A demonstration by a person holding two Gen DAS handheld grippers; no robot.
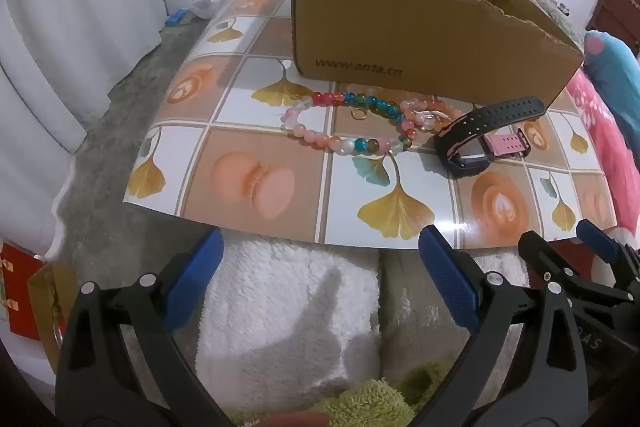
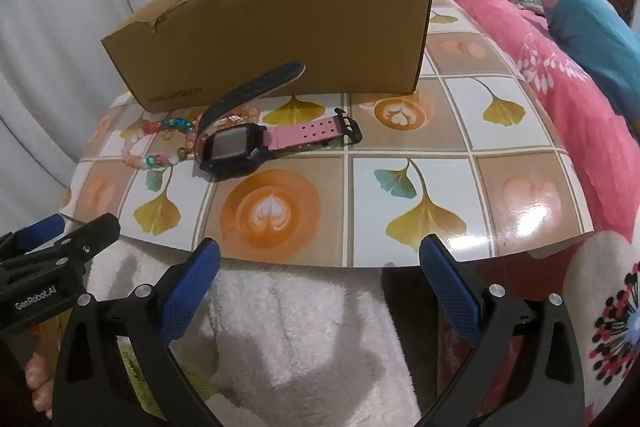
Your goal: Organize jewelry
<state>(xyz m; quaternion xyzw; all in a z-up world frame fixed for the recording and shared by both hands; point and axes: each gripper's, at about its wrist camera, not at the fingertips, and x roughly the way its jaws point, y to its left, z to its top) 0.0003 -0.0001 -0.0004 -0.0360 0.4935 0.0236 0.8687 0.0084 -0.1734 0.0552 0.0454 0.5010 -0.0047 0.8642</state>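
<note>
Claws first: the left claw [image 1: 320, 255] hangs with its blue pads spread wide and nothing between them, just short of the worktop's near edge, over a white fluffy blanket [image 1: 288, 307]. The right claw [image 2: 320, 259] is spread just as wide and empty, also over the blanket at the near edge, beside the left one.

Past the near edge lies the worktop [image 2: 420, 187], a glossy sheet printed with ginkgo leaves, macarons and latte cups. Toward its middle, a smartwatch [image 2: 234, 147] with a dark case rests face up; its pink strap [image 2: 308, 133] lies flat toward the right edge, and its dark strap [image 2: 252, 87] curves up toward the box behind. Just left of the watch sits a multicoloured bead bracelet [image 1: 348, 123], with a peach-pink bead bracelet [image 1: 432, 111] overlapping its right end and touching the watch. A small gold ring [image 1: 359, 113] lies inside the multicoloured loop.

Behind them stands an open cardboard box [image 1: 420, 39] with a torn front rim. A pink flowered blanket [image 2: 560, 79] runs along the right edge.
</note>
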